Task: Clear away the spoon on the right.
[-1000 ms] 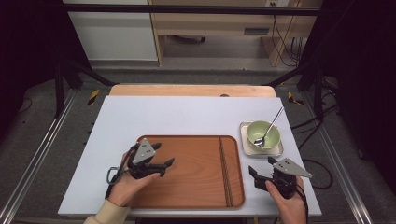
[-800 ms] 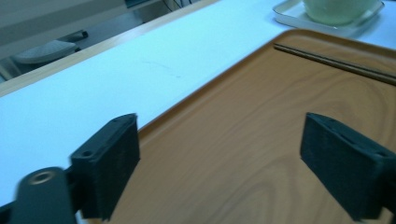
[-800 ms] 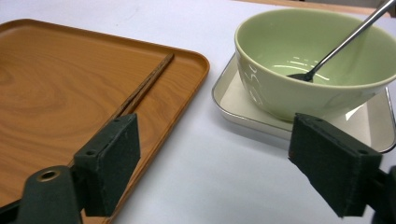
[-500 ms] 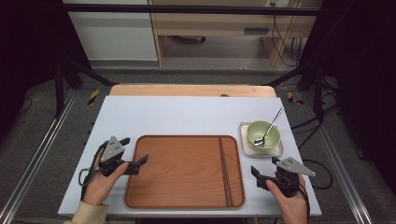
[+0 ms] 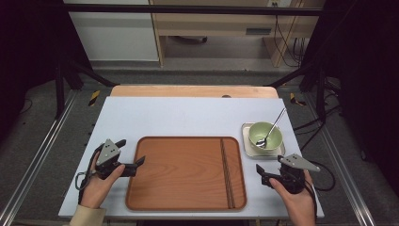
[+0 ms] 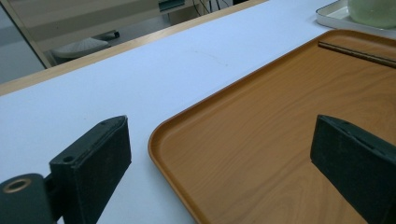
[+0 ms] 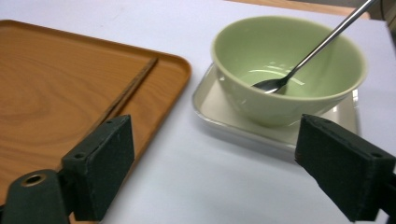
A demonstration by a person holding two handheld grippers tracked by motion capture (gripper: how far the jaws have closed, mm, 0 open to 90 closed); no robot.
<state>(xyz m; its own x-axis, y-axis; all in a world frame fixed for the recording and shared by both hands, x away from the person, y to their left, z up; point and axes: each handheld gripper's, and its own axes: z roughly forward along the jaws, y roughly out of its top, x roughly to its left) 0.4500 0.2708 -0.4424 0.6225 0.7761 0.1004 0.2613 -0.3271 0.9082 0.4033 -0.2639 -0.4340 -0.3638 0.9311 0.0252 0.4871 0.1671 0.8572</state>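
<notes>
A brown wooden tray [image 5: 183,174] lies in the middle of the white table, with dark chopsticks [image 5: 227,172] lying along its right side. A pale green bowl [image 5: 266,134] with a metal spoon [image 5: 274,126] in it stands on a small white square plate [image 5: 248,148] to the tray's right. My left gripper [image 5: 131,151] sits at the tray's left edge. Its jaws have just been opening and straddle the rim's corner [image 6: 161,135] without touching it. My right gripper [image 5: 269,164] rests right of the tray and points at the bowl [image 7: 285,70]. Its jaws have also just widened, and nothing is between them.
The table's wooden far edge [image 5: 193,91] borders a gap to a cabinet behind. Black frame legs and cables stand on the floor at both sides. Bare white tabletop [image 5: 188,117] stretches beyond the tray.
My left hand has slid left from over the tray to its left edge, and its jaws stand wider. The right hand has stayed where it was.
</notes>
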